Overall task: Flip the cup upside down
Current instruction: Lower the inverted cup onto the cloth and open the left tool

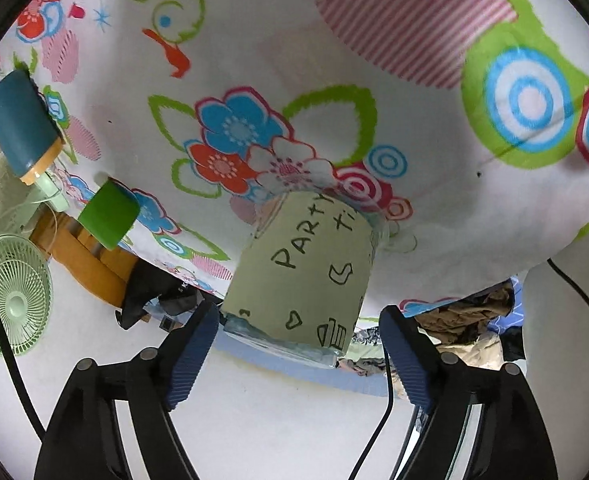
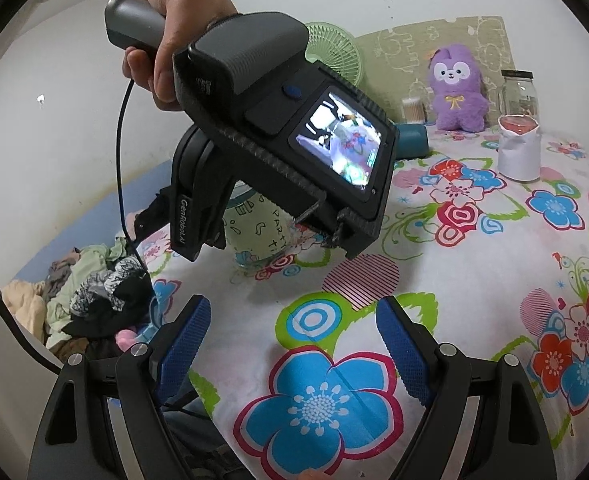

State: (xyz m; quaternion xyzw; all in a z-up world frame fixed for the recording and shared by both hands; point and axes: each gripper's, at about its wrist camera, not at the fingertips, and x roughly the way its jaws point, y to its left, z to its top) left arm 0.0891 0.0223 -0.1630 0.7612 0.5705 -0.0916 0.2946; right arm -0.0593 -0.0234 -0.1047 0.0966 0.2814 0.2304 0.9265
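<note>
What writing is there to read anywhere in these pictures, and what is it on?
"PARTY" on the pale green cup, handwritten in black.
"Ti", cut off at the cup's edge, just below it.
"GenRobot.AI" on the side of the left hand-held gripper, seen from the right wrist camera.
Small marks on its grey housing near the handle are too blurred to read.

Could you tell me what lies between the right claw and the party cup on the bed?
In the right wrist view, only bare flowered bedsheet lies between the right claw and the cup; the left claw's body hangs above that stretch.
</note>
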